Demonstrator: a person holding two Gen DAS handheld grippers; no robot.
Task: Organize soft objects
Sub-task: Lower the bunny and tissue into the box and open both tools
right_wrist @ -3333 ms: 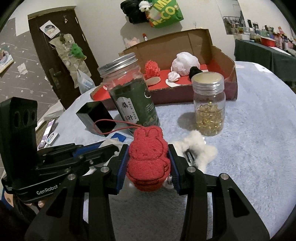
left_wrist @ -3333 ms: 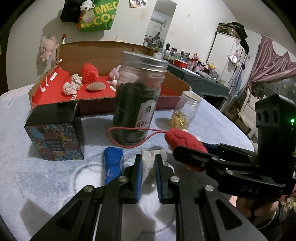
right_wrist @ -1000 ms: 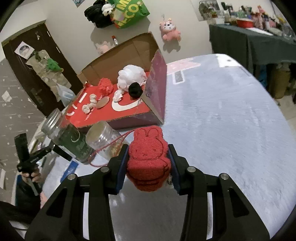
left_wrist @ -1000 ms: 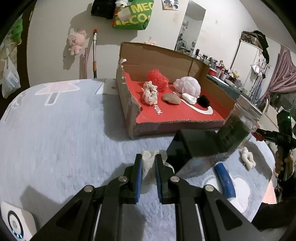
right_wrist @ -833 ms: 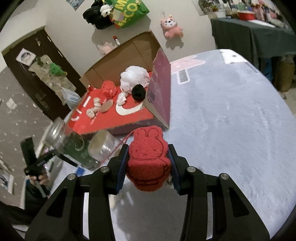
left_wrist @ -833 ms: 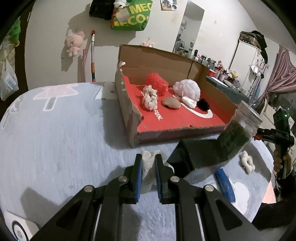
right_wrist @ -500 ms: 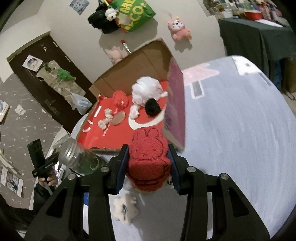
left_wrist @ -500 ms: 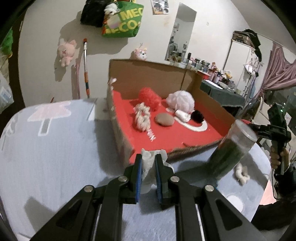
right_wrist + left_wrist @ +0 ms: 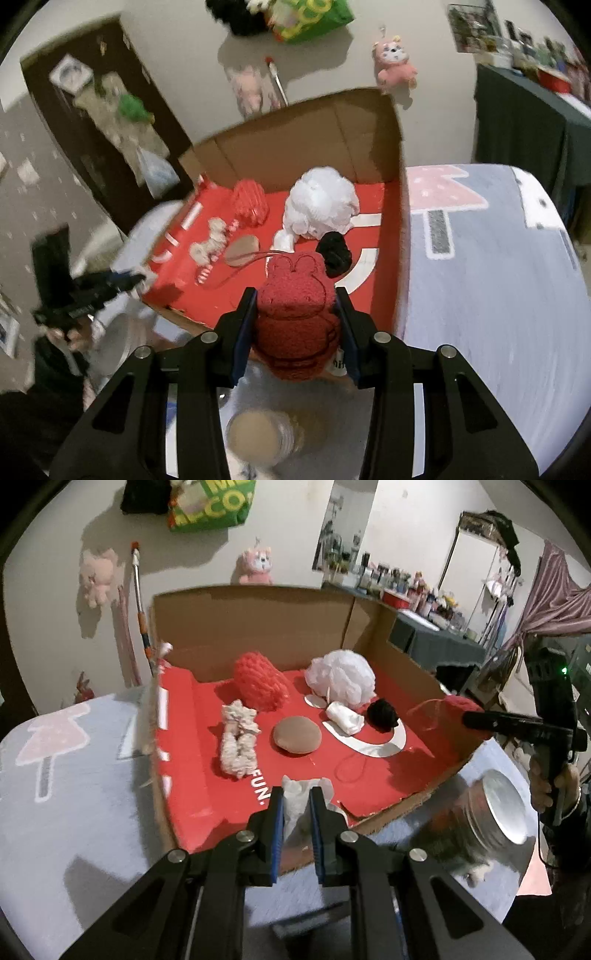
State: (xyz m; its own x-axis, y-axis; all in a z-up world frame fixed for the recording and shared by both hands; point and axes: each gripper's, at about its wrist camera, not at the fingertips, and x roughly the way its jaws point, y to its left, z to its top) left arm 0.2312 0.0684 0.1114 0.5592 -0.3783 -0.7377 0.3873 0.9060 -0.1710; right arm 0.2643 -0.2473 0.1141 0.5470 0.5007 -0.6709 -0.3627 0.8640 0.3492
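We have the box [image 9: 362,613] already stocked: a white pouf [image 9: 341,681], a red knit ball [image 9: 260,683], a tan pad [image 9: 296,734], a cream scrunchie [image 9: 238,740], a white roll [image 9: 345,718] and a black pompom [image 9: 382,714] lie on its red floor. Two pieces are left in hand. Our right gripper [image 9: 295,325] clamps the red bunny [image 9: 295,314] over the box's near right corner; our left gripper [image 9: 295,812] is pinched tight on a white scrap [image 9: 295,797] above the near wall. Neither is released yet, as we judge it.

A second ago both grippers hung over the table short of the box; now they have risen and closed in above it, the jar [image 9: 495,812] dropping low to one side.
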